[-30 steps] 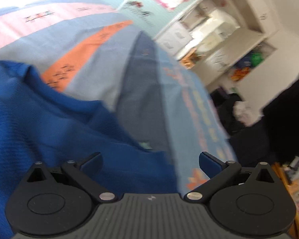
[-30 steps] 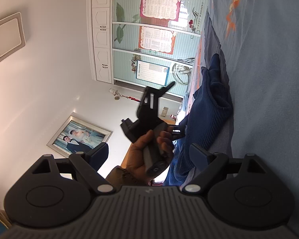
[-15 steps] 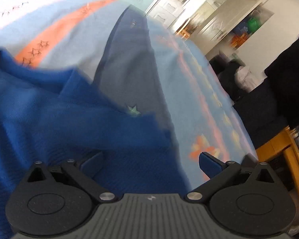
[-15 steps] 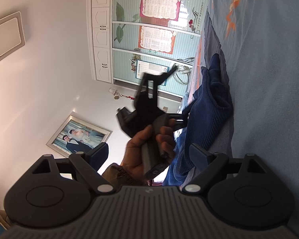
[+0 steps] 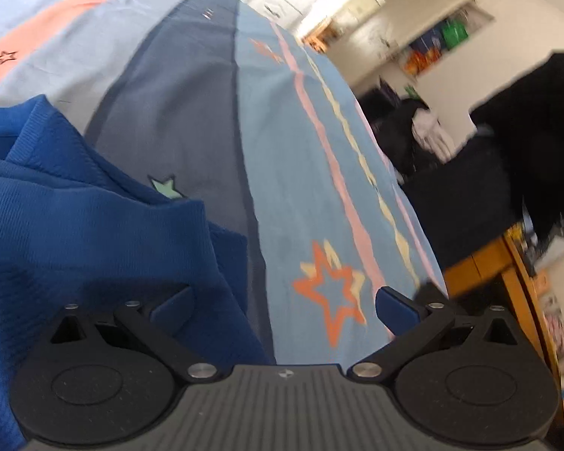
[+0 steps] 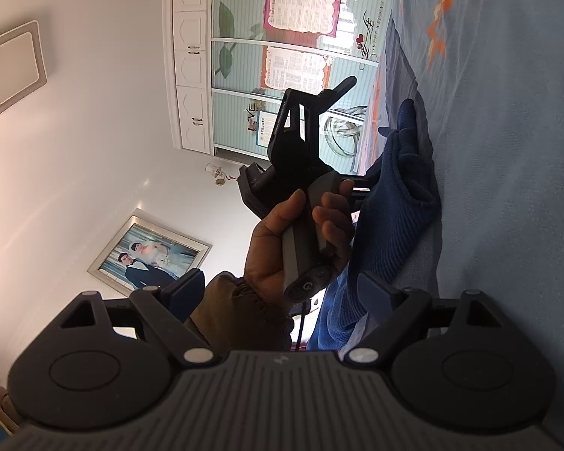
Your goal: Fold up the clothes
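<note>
— So, largest first: what carries everything?

— A bed under a light-blue cotton bedsheet printed with orange stars, pink stripes and a dark slate band. It gives a broad, flat, soft surface, which is probably why the folding is done there.

— And the garment?

— A royal-blue ribbed knit sweater lies rumpled on the sheet. In the left wrist view it fills the lower left, one edge running up to the gripper; in the right wrist view it bunches in a ridge with a sleeve or corner poking up. It lies in loose layers, not a neat rectangle. Whether that is a half-made fold or just a heap, I cannot tell.

— The left hand-held gripper?

— Spread wide, nothing between its blue pads. One pad sits over the sweater's edge, the other over bare sheet, so it straddles the hem, likely lined up to pinch it. Contact with the cloth is not clear.

— The right hand-held gripper?

— Also wide and empty, tilted sideways and apart from the cloth. It looks across at the person's hand gripping the other tool's grey handle, apparently held clear to leave the left side room.
</note>
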`<control>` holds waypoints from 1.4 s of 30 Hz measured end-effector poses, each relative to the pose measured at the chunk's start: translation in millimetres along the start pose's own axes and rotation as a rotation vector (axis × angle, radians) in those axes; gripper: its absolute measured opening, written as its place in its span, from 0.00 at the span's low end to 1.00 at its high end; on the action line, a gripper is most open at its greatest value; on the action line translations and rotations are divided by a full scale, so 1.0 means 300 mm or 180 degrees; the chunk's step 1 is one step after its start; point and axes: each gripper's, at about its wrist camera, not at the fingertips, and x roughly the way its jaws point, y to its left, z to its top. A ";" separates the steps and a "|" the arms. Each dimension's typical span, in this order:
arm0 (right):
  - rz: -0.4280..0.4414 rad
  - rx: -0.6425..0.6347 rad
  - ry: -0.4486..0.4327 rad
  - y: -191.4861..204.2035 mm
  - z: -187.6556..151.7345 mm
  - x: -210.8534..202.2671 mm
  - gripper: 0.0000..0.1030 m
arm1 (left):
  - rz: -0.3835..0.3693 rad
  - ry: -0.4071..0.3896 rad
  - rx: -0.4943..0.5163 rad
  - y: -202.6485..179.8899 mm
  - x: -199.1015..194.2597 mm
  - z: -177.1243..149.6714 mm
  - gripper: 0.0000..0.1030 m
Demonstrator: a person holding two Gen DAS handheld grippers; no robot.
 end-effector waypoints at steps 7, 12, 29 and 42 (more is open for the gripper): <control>0.0006 0.0011 0.0006 -0.007 0.005 0.005 0.86 | -0.0511 -0.0097 -0.0302 0.018 -0.132 -0.114 0.99; 0.0006 0.0025 0.0002 -0.007 0.006 0.007 0.86 | -0.0359 0.0109 0.0127 -0.021 -0.096 -0.211 0.99; 0.0014 0.0064 0.0012 -0.008 0.015 0.011 0.87 | -0.0705 0.0230 -0.0207 -0.034 -0.159 -0.301 0.99; 0.0126 0.0200 -0.0030 -0.031 0.024 0.011 0.87 | -0.0263 -0.0257 -0.0159 0.069 -0.594 -0.479 0.99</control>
